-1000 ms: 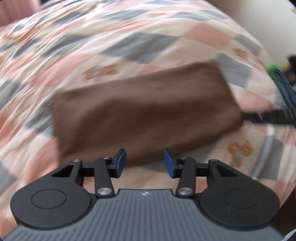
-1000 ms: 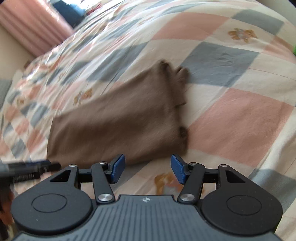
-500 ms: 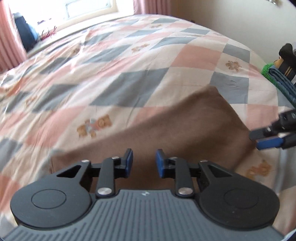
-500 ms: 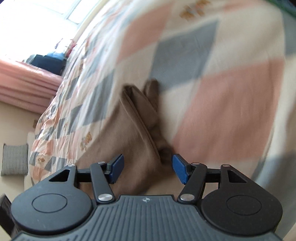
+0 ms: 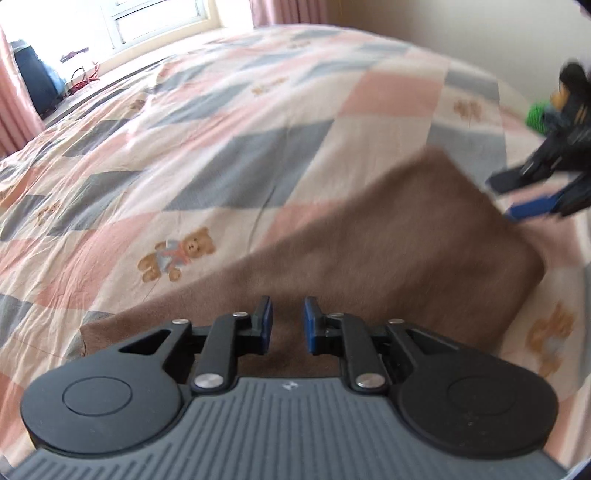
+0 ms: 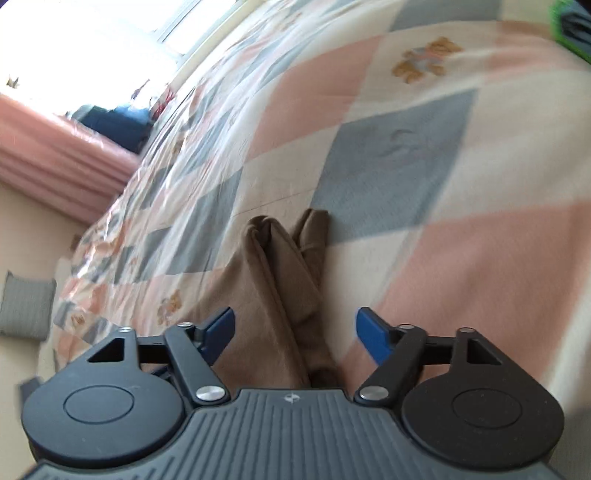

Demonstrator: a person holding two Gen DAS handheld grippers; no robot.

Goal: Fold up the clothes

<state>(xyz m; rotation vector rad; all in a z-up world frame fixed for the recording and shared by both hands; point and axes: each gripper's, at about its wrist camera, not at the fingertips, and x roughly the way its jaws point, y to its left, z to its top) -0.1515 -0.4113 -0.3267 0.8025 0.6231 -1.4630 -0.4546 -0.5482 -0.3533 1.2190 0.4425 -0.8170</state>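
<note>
A folded brown garment (image 5: pixel 388 258) lies flat on a checked bedspread (image 5: pixel 184 166). My left gripper (image 5: pixel 288 326) hovers over its near long edge, jaws narrowed to a small gap with nothing between them. My right gripper (image 6: pixel 295 332) is wide open at the garment's short end (image 6: pixel 280 280), where the stacked folded layers show, its fingers either side of that end. The right gripper also shows in the left wrist view (image 5: pixel 532 199), at the garment's far right corner.
A green and dark pile of clothes (image 5: pixel 539 114) lies at the bed's right edge. A window (image 5: pixel 147 18), pink curtains (image 6: pixel 55 155) and a dark blue bag (image 5: pixel 37 81) stand beyond the bed. A grey cushion (image 6: pixel 26 306) lies on the floor.
My left gripper has narrowed its jaws and come low over the garment's near edge. My right gripper has swung round to the garment's short end, staying wide open.
</note>
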